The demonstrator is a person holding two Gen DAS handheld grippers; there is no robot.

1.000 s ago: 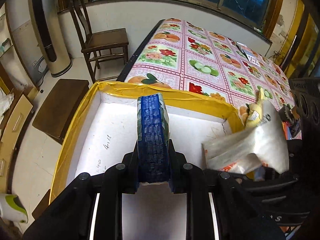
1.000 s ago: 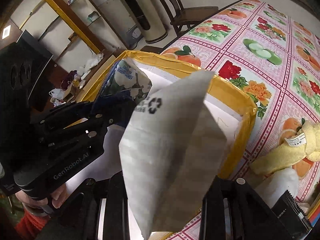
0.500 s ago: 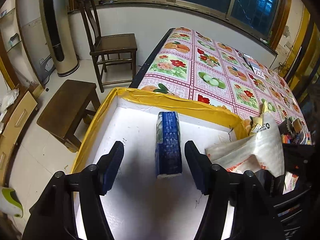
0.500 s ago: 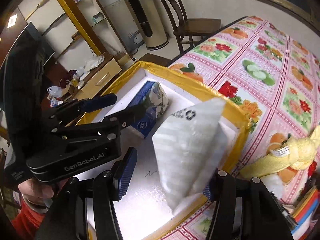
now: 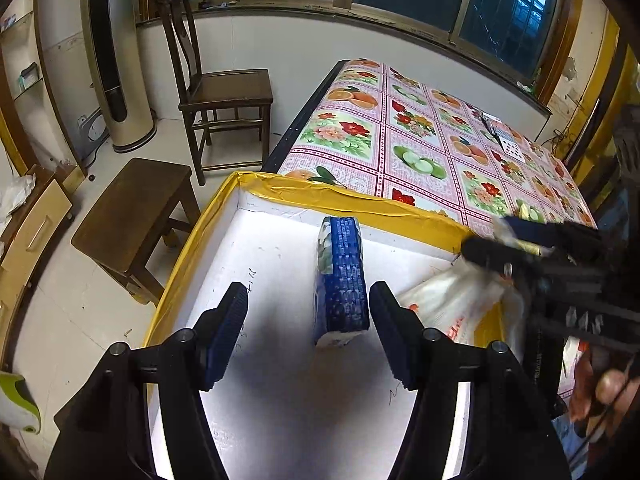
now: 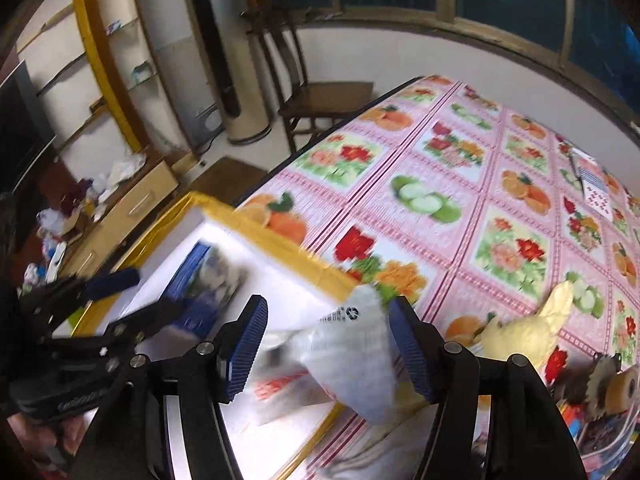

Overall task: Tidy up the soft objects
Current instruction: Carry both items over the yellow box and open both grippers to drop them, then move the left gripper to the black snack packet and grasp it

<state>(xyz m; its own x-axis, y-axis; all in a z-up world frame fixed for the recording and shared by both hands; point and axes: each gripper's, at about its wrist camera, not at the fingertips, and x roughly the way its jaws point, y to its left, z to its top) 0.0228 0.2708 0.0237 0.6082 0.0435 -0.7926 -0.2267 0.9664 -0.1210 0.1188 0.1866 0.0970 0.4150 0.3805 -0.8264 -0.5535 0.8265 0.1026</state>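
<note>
A blue tissue pack (image 5: 342,280) stands on edge inside the white foam box with a yellow taped rim (image 5: 344,196). My left gripper (image 5: 308,328) is open, its blue pads on either side of the pack's near end and apart from it. A white plastic bag (image 6: 352,356) lies over the box's right rim (image 6: 280,236); my right gripper (image 6: 328,344) is open around it without gripping. In the right wrist view the tissue pack (image 6: 208,276) looks blurred, with the left gripper's fingers (image 6: 112,280) beside it. The bag (image 5: 452,300) also shows in the left wrist view.
A yellow plush toy (image 6: 528,332) lies on the floral tablecloth (image 6: 460,184) right of the box. Clutter and a tape roll (image 6: 620,388) sit at the far right. A wooden stool (image 5: 132,212) and chair (image 5: 224,96) stand on the floor beyond the box.
Both grippers opened and pulled back. The tissue pack now stands free in the box, and the white bag dropped from the right gripper onto the box's right rim.
</note>
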